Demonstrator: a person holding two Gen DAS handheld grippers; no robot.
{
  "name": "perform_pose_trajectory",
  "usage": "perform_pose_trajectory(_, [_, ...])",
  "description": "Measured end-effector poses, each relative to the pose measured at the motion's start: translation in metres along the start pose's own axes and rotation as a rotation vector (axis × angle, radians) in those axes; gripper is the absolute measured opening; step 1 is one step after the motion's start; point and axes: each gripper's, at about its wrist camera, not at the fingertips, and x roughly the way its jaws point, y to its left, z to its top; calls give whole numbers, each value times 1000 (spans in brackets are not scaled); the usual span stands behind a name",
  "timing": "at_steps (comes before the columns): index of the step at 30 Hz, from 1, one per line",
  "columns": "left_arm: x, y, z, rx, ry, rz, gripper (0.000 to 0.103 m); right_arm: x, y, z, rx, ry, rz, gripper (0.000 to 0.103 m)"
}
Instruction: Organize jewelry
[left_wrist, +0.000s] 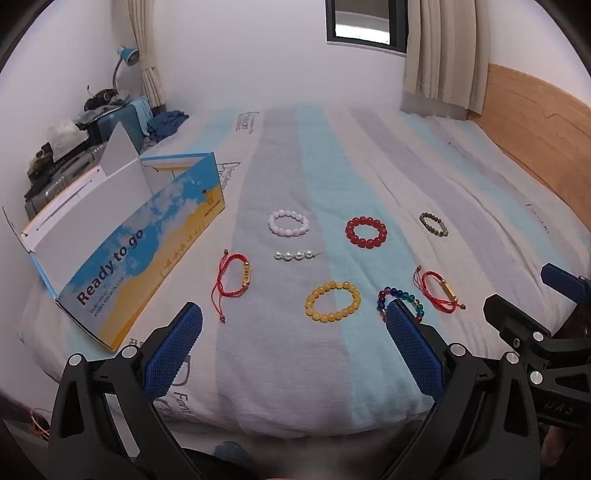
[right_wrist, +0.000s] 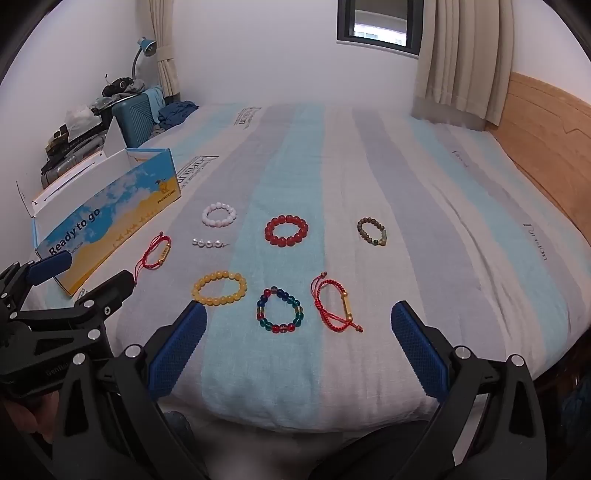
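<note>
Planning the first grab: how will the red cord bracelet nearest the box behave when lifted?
The red cord bracelet will probably flop and lose its loop, being thin string. Its gold bar likely hangs lowest. The loose tail ends may drag on the striped sheet.

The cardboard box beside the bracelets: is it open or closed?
Open. The cardboard box has its white lid flap standing up behind it, and its white inner walls show. Whether anything lies inside cannot be told.
</note>
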Motion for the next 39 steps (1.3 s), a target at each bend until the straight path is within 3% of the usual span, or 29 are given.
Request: perform_pose_trajectory(39, [-3,4,-6,-11,-7,3,97,-2,-5,-1,19,4,-8,96])
